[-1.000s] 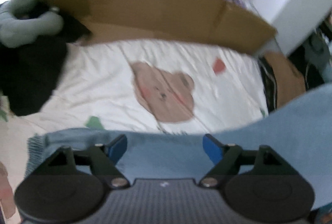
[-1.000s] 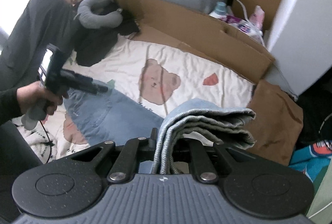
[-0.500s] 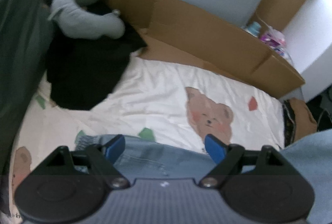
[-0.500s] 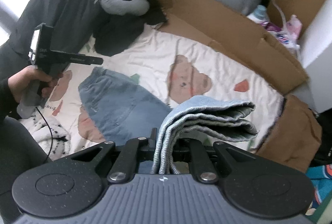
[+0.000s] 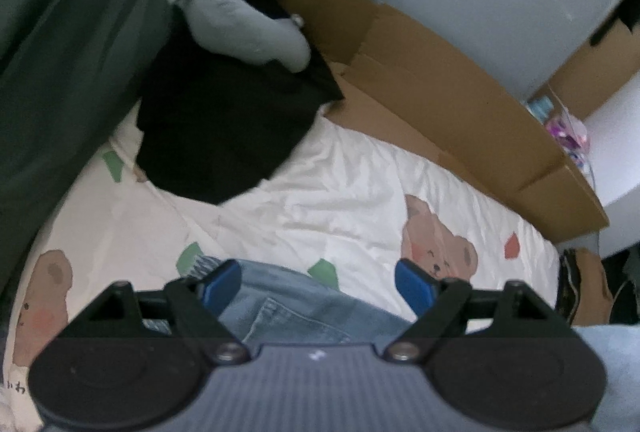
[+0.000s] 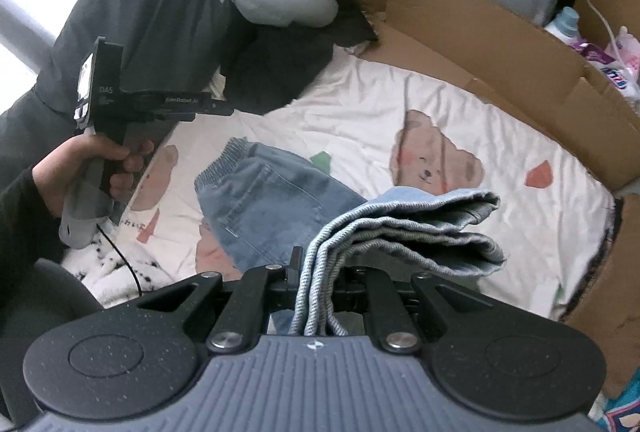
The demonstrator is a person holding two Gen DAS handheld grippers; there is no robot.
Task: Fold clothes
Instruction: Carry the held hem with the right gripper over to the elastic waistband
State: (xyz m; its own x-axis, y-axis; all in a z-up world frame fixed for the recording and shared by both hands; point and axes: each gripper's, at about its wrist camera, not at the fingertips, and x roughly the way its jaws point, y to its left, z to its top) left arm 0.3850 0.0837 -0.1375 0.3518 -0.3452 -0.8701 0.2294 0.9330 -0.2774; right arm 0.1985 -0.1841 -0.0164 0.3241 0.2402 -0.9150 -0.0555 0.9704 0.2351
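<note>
Denim decides the move: faded blue jeans (image 6: 260,208) lie on the white bear-print bedsheet (image 6: 360,120), waistband toward upper left of the frame, legs running to lower right into the clamped right gripper (image 6: 320,272). The left gripper (image 5: 318,284), jaws spread and empty, hovers just above the seat, nearer the waistband

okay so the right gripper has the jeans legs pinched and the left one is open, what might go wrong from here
Three risks, as judgements:
1. The right gripper pinches several stacked layers of the jeans; a layer may slip out and spoil the fold.
2. The left gripper is open above the waistband end, holding nothing down, so pulling the legs across may drag the whole garment over the bedsheet.
3. The hem ends hang uneven, so the fold may land crooked.
</note>
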